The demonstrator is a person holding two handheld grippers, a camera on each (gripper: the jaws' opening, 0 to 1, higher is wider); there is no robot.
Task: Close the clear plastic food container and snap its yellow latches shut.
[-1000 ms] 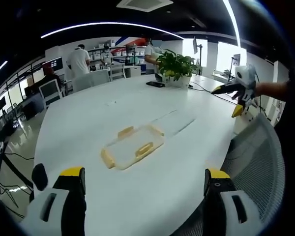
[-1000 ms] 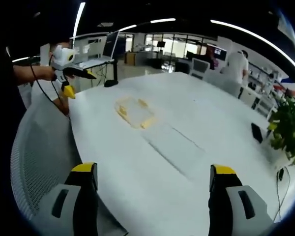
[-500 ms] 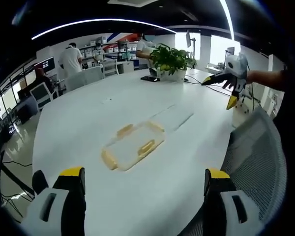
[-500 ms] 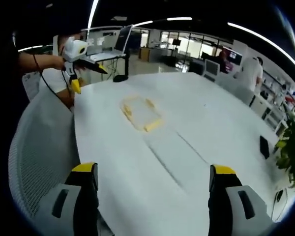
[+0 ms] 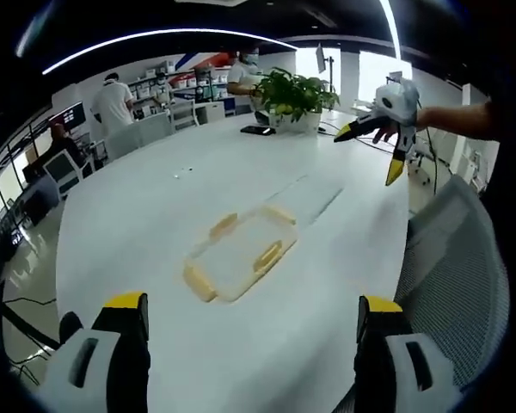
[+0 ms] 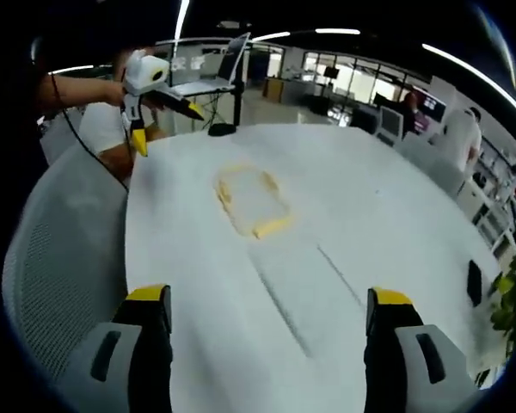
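Clear container [image 5: 239, 253] w/ yellow latches [image 5: 267, 256] flat on bench [image 5: 155, 215], ahead of both grippers' jaws; jaws spread wide, gripping nothing.

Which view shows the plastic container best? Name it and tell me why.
The left gripper view. The container lies nearer there, with three yellow latches distinct on the white table. In the right gripper view the container is smaller and farther off, with paler, less distinct latches.

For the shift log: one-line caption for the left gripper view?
Clear container with yellow latches on white table, both grippers open and apart from it.
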